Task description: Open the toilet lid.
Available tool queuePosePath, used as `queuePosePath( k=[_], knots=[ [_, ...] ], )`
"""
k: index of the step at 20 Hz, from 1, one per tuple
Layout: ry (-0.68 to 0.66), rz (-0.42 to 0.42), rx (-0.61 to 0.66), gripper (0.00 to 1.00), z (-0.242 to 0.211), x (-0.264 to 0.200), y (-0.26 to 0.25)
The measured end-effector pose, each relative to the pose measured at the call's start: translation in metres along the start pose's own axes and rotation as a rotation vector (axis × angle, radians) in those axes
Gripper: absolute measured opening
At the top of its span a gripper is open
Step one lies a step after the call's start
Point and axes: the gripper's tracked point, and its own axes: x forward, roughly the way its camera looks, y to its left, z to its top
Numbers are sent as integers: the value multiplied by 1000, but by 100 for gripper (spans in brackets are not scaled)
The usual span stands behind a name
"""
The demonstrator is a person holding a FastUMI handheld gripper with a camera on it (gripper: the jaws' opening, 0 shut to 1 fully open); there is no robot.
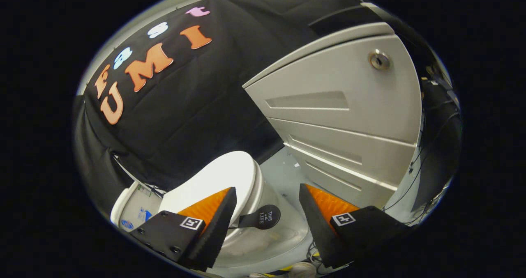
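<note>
Gripper fingers spread apart, empty | toilet lid down, just ahead | its tab between fingers

A dark round tab sticks out from the front edge of the toilet lid, and it carries small pale print: "THIS" can be made out, the rest too small to read surely. Each of the fingers wears a square black-and-white marker. On the tank beside the lid, blue stickers are unreadable.
</note>
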Motion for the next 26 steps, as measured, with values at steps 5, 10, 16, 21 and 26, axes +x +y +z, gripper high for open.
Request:
queuePosePath(
  k=[5, 10, 16, 21, 26],
  knots=[
    [49, 30, 161, 88, -20, 4, -8],
    [116, 57, 207, 74, -44, 9, -2],
    [115, 60, 241, 39, -42, 12, 7],
    [116, 70, 324, 10, -30, 4, 16],
    [75, 112, 261, 8, 4, -8, 47]
  ],
)
